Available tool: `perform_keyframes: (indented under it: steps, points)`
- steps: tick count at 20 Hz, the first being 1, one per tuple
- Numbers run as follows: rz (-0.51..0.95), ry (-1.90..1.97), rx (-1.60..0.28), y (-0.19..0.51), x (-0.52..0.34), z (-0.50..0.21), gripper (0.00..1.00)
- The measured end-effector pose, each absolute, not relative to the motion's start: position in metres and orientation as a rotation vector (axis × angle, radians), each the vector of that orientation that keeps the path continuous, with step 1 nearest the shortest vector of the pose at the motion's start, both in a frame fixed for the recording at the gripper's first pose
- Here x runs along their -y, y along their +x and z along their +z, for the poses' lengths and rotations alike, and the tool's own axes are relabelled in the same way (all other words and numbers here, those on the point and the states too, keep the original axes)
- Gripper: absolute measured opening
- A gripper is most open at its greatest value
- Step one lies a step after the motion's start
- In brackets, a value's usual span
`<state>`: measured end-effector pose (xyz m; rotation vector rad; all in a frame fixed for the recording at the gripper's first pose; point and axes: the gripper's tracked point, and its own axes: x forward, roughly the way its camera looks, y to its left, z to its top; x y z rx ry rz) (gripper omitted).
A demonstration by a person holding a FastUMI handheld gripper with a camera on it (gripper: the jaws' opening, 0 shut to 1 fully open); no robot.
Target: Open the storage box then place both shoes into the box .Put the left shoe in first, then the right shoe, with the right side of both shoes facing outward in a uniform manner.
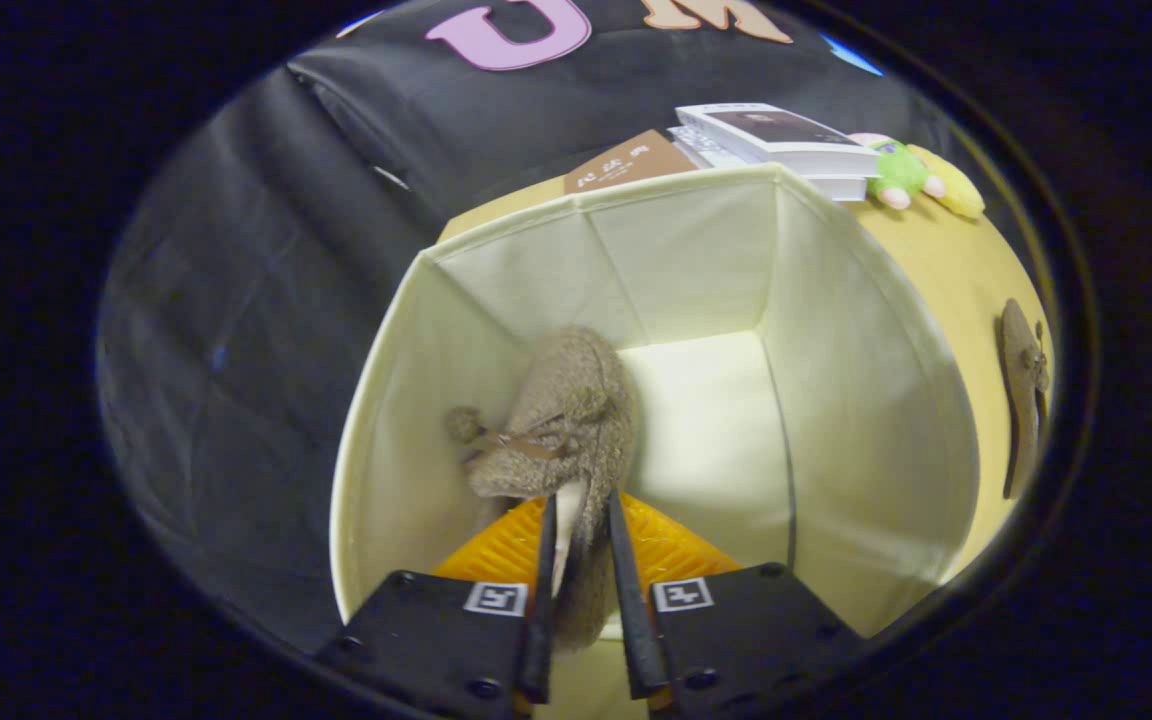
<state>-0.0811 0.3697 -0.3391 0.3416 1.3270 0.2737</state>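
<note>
An open cream fabric storage box [866,400] stands on the yellow table [966,270], and I look down into it. A fuzzy brown shoe [561,420] with a small bow and pompoms hangs inside the box near its left wall, toe pointing away. My gripper [581,525] is shut on the shoe's heel edge, both fingers pressing on it. A second brown shoe [1024,390] lies on the table outside the box's right wall.
Beyond the box's far wall lie a brown card [626,160], a stack of white books [786,145] and a green and yellow plush toy [911,178]. The box floor [706,400] to the right of the held shoe is bare.
</note>
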Motion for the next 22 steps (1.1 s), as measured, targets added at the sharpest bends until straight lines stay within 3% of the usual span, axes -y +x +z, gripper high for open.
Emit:
perform_keyframes:
  steps: [8, 14, 22]
  points:
    - [0.478, 0.339, -0.963, -0.06, -0.327, -0.241, 0.97]
    - [0.351, 0.281, -0.754, -0.039, -0.208, -0.217, 0.98]
    - [0.111, 0.142, -0.756, -0.053, -0.017, -0.24, 0.98]
